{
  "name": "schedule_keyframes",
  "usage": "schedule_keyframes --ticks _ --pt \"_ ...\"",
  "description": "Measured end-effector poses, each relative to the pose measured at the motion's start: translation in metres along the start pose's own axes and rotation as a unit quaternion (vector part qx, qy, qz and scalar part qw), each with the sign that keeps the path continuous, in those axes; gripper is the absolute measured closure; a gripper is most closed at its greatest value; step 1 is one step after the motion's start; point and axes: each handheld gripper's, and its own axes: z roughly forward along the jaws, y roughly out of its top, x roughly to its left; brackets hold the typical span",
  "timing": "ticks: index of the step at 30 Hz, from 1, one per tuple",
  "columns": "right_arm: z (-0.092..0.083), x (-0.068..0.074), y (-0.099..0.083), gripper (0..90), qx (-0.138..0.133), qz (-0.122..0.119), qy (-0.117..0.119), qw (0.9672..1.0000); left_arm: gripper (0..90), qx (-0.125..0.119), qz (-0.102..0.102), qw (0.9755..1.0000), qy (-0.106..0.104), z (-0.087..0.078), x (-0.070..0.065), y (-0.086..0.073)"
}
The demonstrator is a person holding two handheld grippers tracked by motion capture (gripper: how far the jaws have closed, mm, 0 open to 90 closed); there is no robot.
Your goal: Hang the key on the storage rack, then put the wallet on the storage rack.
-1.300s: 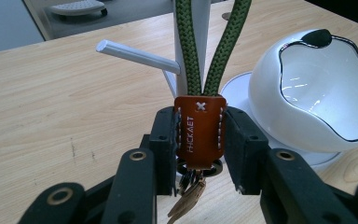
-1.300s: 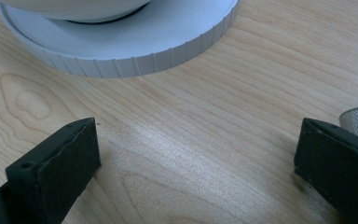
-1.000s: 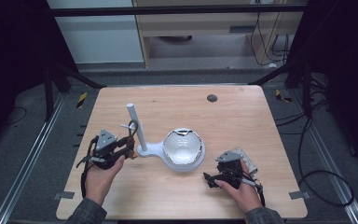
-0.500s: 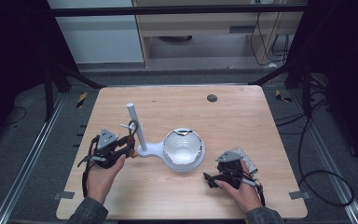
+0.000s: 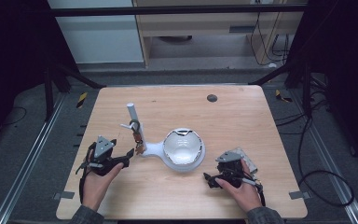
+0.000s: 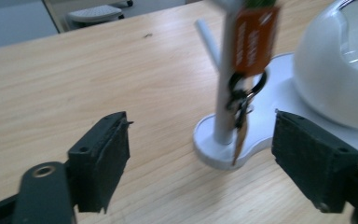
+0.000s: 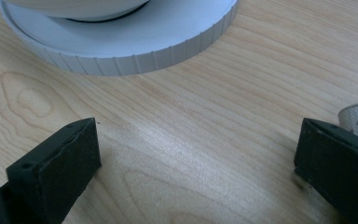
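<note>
So here's where we're at: the bunch of keys with its orange tag hangs on a peg of the white stand, left of centre in the high view and top middle in the left gripper view. Our left gripper sits just beside it at the lower left, and its jaws have just been opening; they stand wide apart now with nothing between them, the keys dangling a little way beyond the pads. Our right gripper rests at the lower right of the table, jaws also spread wide and empty, with bare wood between them and the ribbed edge of the stand's round base above. As for how the keys will handle, we reckon they're light but fiddly: hard metal bits on a ring, so they'll swing, twist and slip if we pinch a single key blade. The tag looks flat and fairly stiff, so that's probably the best place to clamp, squarely across its faces, or else the ring where everything bunches up. The stand itself looks light too, with a tall thin post, so we'd guess any sideways tug could tip or drag it. The white bowl on the base looks smooth and maybe breakable, so we'd steer clear of bumping it.
</note>
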Motion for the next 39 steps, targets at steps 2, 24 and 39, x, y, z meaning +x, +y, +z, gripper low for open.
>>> schedule_keyframes --ticks 2,24,39 --pt "-0.002 0.0 0.0 3.3 0.004 -0.005 0.007 1.0 13.6 -0.003 -0.029 0.9996 -0.003 0.006 0.01 -0.014" --pt "-0.092 -0.066 0.019 16.2 0.081 -0.002 -0.031 0.9962 7.2 0.113 -0.025 0.9932 -0.007 0.028 0.026 -0.049" --pt "-0.062 -0.081 0.007 14.0 0.161 0.044 -0.022 0.9856 6.8 0.122 -0.022 0.9923 -0.004 0.032 0.025 -0.053"
